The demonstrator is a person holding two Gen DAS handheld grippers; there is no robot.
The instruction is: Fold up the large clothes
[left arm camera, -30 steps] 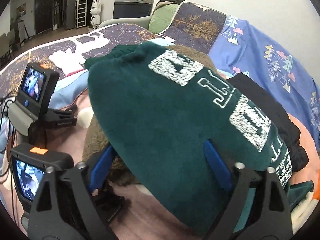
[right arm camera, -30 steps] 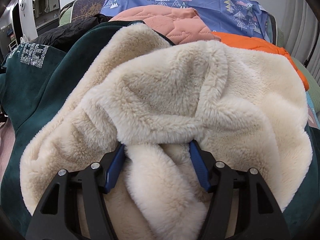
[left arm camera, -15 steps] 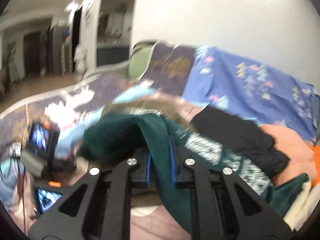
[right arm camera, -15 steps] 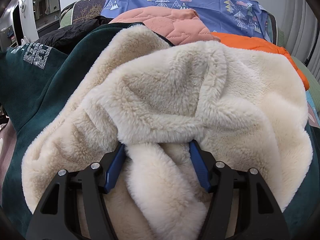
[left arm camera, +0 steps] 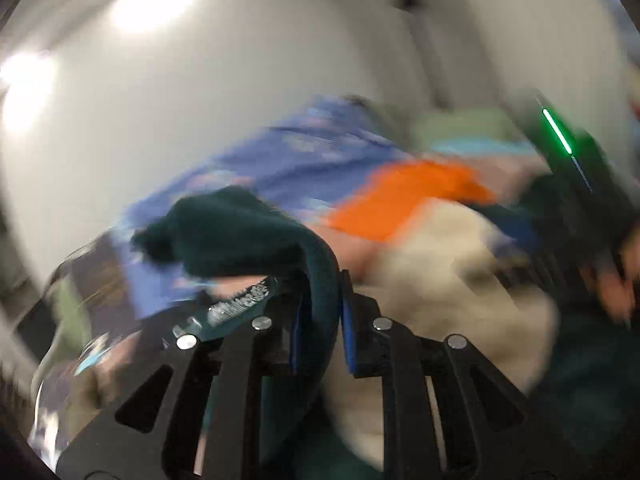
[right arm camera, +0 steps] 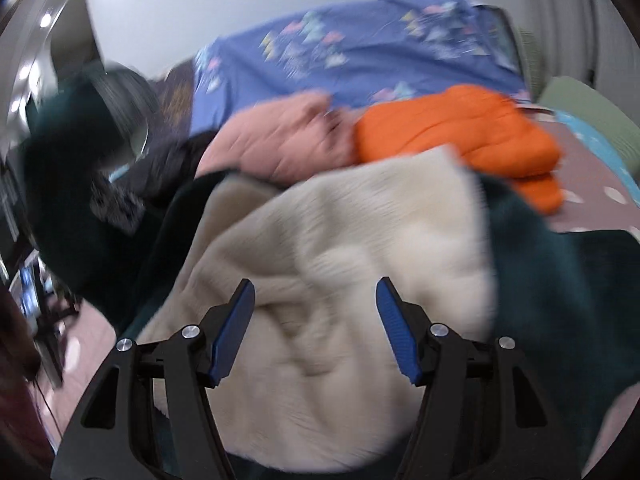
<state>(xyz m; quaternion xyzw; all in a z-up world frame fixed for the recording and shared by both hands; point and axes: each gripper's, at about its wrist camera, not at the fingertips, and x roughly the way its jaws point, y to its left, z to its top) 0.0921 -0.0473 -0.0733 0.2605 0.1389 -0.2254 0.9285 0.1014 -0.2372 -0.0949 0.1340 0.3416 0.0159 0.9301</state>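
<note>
Fleece-lined dark green garment, bunched, lining exposed.

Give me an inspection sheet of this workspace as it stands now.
Surface: bed with patterned cover, mostly buried under clothes.
Job's things: dark green garment with cream fleece lining, partly lifted.
Clutter: orange jacket, pink quilted garment, blue tree-print cloth.
Grippers: left hand-held gripper pinches a green fold, having just been closing; right hand-held gripper open above the fleece.
Cables: nothing seen.
Surroundings: pale wall; views blurred.
</note>
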